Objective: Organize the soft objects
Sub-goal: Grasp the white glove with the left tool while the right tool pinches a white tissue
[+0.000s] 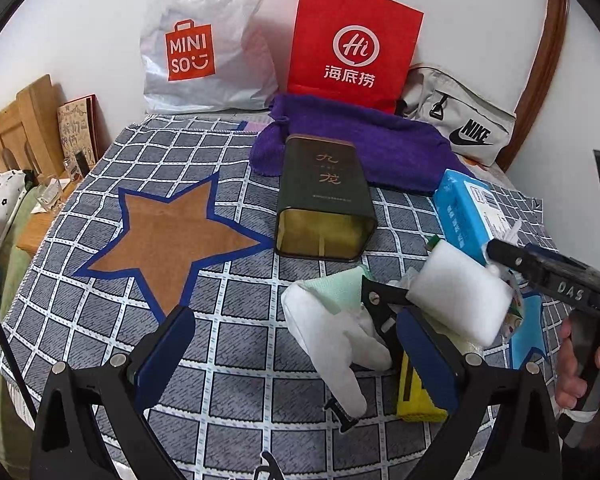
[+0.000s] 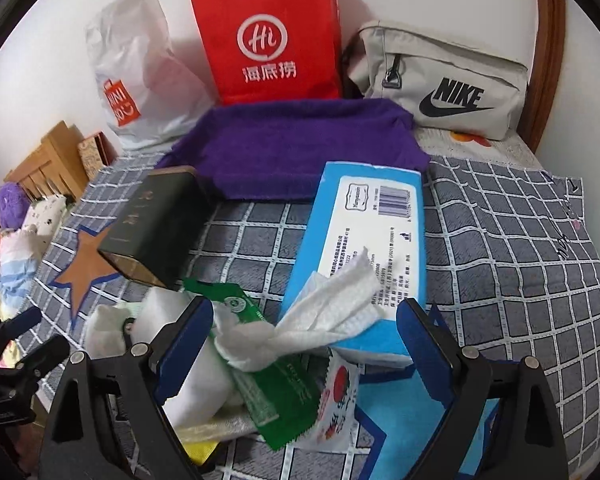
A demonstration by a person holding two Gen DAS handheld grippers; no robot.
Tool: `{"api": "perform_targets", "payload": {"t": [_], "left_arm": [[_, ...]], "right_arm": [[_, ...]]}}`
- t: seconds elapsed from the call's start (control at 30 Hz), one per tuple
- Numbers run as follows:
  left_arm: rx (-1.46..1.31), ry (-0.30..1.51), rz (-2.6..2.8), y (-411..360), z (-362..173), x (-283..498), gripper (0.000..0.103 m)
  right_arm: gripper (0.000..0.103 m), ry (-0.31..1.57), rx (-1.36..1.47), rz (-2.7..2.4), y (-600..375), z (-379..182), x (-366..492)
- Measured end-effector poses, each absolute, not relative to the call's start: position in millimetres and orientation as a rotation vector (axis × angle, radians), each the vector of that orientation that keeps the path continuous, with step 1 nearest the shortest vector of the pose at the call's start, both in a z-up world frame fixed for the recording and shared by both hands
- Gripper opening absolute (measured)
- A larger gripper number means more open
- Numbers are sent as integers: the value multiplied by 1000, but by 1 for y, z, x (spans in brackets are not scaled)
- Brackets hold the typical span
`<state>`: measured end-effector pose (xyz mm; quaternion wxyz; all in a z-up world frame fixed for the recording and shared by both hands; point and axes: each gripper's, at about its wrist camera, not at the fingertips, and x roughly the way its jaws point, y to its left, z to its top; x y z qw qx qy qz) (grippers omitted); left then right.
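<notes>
1. Pile of soft items, near edge of the checked cloth (image 1: 228,344): a white foam block (image 1: 462,298), a folded white cloth (image 1: 328,332) with a pale green cloth (image 1: 336,286) on top, a crumpled white tissue (image 2: 300,332), a green sachet (image 2: 276,392) and a small printed packet (image 2: 338,408) lie heaped together, touching one another.
2. Blue tissue pack (image 2: 364,240): lies flat just behind the pile, the tissue trailing from its near end.
3. Right gripper (image 2: 304,352): jaws wide apart, clamped on nothing; the tissue and sachet lie between the blue pads without being pressed. In the left wrist view its fingers reach over the foam block from the right, with a hand (image 1: 580,376) on the grip.
4. Left gripper (image 1: 296,360): jaws wide apart and empty, hovering over the cloth; the folded white cloth lies between its pads, and a yellow item (image 1: 414,396) sits beside its right pad.
5. Dark green tin (image 1: 324,200): on its side, open end toward the cameras, behind the pile.
6. Purple towel (image 2: 300,148): spread behind the tin.
7. Background, against the wall: white Miniso bag (image 1: 196,48), red paper bag (image 1: 352,48), grey Nike pouch (image 2: 444,80).
</notes>
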<state>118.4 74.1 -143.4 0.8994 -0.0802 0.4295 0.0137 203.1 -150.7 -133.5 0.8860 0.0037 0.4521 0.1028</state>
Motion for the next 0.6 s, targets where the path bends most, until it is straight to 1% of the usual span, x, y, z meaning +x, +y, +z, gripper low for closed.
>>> {"api": "perform_targets", "payload": {"t": [0.03,0.07,0.1,0.17,0.2,0.27,0.4,0.43,0.47,0.5,0.6], "left_arm": [[-163,889,22,73,-144,119,101],[-160,890,20,73,-144,120,101],[-151,889,22,71,-145,121,101],[-136,884,24,71,-145,121,101],[-128,884,28,71,-145,121,101],[-127,886,30,73,-146,122,101],[-140,894,28,77,-149,122,101],[-139,897,30,78,-150,122,101],[-139,900,33,79,-151,123,101],[-141,903,36,80,-152,123,101],[-149,906,37,82,-153,122,101]], "right_arm": [[92,951,8,213,-151,-137,205],[88,961,5,207,-150,-141,207],[88,954,-15,190,-149,-142,206],[77,941,-73,164,-145,-142,204],[74,938,-102,155,-143,-143,203],[60,929,-136,149,-142,-142,200],[46,904,-121,181,-144,-141,196],[39,900,-106,196,-145,-140,196],[27,894,-83,206,-147,-138,196],[19,892,-68,212,-148,-137,196],[14,886,-23,252,-150,-135,198]]}}
